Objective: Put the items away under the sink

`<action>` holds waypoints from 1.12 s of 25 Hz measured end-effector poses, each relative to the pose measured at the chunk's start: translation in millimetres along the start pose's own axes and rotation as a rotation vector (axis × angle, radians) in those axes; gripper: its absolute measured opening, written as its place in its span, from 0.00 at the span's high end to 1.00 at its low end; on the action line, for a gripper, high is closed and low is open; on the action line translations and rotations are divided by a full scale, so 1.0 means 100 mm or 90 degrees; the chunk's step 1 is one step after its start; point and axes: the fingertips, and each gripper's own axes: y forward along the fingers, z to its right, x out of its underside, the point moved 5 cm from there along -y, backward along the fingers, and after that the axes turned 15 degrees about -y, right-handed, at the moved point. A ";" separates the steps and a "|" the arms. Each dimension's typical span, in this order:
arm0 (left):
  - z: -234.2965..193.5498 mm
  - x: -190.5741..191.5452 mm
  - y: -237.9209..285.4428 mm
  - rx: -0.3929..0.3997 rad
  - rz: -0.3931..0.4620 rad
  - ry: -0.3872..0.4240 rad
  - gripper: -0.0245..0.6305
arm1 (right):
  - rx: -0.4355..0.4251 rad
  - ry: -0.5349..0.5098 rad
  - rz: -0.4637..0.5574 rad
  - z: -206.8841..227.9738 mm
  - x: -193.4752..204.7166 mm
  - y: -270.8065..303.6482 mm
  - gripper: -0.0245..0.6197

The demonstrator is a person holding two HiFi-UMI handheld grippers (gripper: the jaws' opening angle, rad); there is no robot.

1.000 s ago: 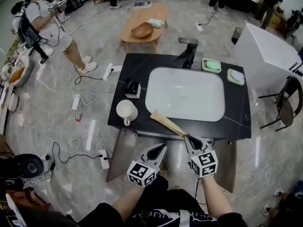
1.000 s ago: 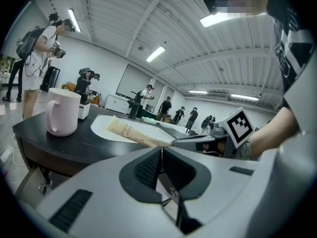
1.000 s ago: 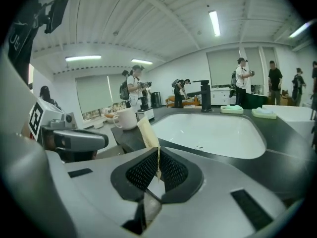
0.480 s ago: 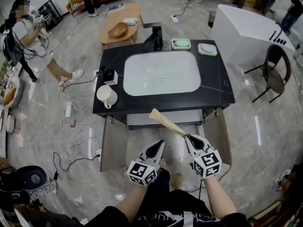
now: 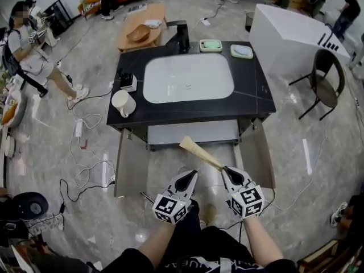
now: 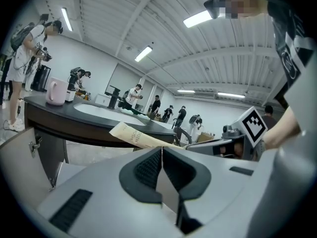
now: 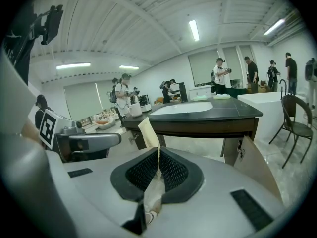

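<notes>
We hold both forearms low and close together in front of us, each gripper pointing forward and slightly down at the open cabinet [image 5: 192, 134] under the sink [image 5: 187, 77]. The left gripper [image 5: 193, 174] has its jaws clenched on nothing. The right gripper [image 5: 226, 170], just beside it, has its jaws clamped on one end of the toothbrush packet [image 5: 200, 153].

The packet is a long, flat sleeve of tan paper that widens toward its free end, with dark lettering along its side. It slants up and left from the right jaws, in the air in front of the cabinet and between its two swung-out doors [image 5: 130, 164]. It is clear of the black bench [image 5: 257, 95], where a pale mug [image 5: 121, 102] stands left of the sink.
</notes>
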 end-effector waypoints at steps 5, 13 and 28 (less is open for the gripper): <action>-0.04 0.04 -0.03 -0.011 0.013 0.011 0.94 | -0.002 0.006 0.004 -0.10 0.11 0.04 0.91; -0.39 0.27 0.16 -0.013 -0.009 0.009 0.95 | 0.014 0.039 -0.026 -0.09 0.44 0.35 0.91; -1.99 1.05 1.18 0.028 0.056 0.068 0.94 | 0.031 0.040 0.001 0.30 1.93 2.04 0.91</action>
